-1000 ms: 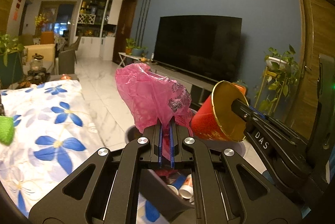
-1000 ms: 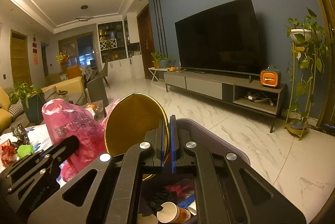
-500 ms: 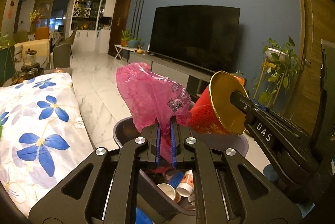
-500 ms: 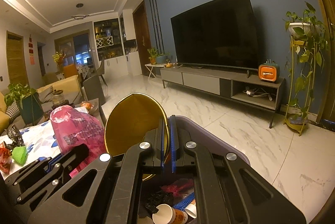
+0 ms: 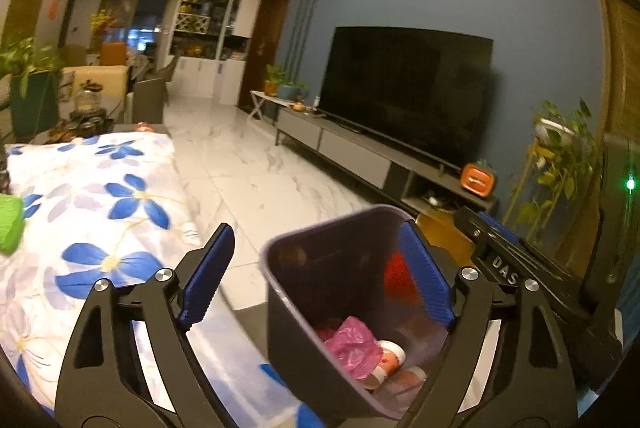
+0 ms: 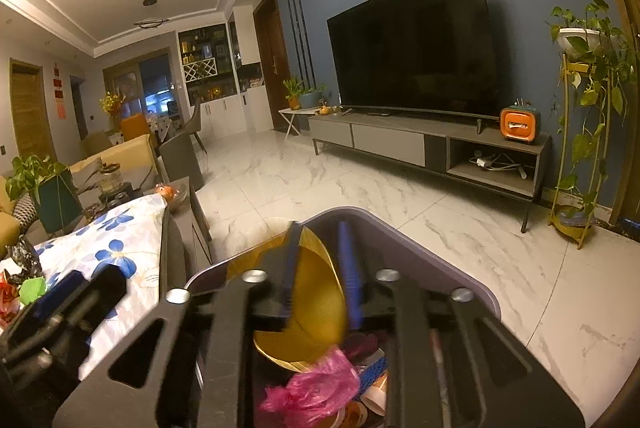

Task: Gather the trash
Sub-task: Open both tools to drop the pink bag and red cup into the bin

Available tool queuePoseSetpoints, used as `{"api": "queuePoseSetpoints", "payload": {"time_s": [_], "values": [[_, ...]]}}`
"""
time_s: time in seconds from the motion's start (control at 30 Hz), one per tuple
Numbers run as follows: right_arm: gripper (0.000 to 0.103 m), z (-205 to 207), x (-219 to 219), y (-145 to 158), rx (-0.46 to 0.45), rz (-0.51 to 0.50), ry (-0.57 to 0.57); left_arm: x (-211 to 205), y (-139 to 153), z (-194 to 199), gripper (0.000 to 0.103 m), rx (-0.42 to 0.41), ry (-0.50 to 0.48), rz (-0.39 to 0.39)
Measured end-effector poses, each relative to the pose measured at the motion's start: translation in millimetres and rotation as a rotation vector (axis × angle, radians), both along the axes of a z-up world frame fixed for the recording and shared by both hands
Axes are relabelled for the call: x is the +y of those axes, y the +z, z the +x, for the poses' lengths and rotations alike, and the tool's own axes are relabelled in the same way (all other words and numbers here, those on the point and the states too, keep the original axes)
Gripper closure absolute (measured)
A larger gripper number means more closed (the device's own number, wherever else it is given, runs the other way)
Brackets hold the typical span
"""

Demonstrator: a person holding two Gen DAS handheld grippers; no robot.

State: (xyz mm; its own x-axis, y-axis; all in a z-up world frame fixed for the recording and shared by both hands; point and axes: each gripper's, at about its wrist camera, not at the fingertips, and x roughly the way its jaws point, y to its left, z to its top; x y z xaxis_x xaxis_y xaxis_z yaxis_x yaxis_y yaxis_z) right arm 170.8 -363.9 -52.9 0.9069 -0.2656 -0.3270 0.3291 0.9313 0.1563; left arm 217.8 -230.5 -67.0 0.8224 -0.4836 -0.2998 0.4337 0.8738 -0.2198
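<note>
The left gripper (image 5: 316, 274) hangs over the dark grey trash bin (image 5: 344, 240) with its blue-padded fingers (image 5: 208, 272) spread wide and nothing between them; one pad sits left of the bin's rim, the other over its right side. Down inside the bin the crumpled pink plastic bag (image 5: 352, 346) lies on top of paper cups (image 5: 390, 358), and a patch of red shows against the bin's far inner wall. In the right wrist view the right gripper (image 6: 318, 280) is also above the bin (image 6: 452, 268), its picture blurred; its fingers (image 6: 348, 268) stand a little apart with the gold-lined cup (image 6: 312, 312) between them, the gold inside facing the camera and the cup tilted down into the bin, but the blur does not let me tell whether the pads press on its rim. The pink bag (image 6: 316, 386) lies just below the cup among other litter. Left of the bin is the table with a white cloth printed with blue flowers (image 5: 92, 211), carrying a green scrap (image 6: 32, 288) at its near edge. Beyond lie the marble floor (image 6: 400, 195), the television (image 6: 412, 43) on the blue wall and the low grey cabinet (image 6: 400, 143) under it
</note>
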Motion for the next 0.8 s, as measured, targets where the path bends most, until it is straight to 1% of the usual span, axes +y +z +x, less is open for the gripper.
{"api": "queuePoseSetpoints", "payload": {"time_s": [0.07,0.13,0.2,0.27,0.47,0.8], "values": [[0.072,1,-3,-2,0.003,0.012,0.001,10,0,1,0.017,0.000,0.037,-0.006],[0.065,1,-3,-2,0.005,0.016,-0.001,18,1,0,0.016,0.001,0.065,-0.010],[0.052,0,-1,-2,0.000,0.018,-0.001,25,2,-1,0.014,0.004,0.098,-0.008],[0.050,-1,2,-2,-0.002,0.014,0.001,34,4,-3,0.013,0.005,0.133,-0.001],[0.038,-5,13,2,-0.012,0.001,0.012,60,8,-12,0.010,0.001,0.198,-0.008],[0.030,-11,38,11,-0.025,-0.015,0.049,100,15,-31,0.010,-0.018,0.293,0.012]]}}
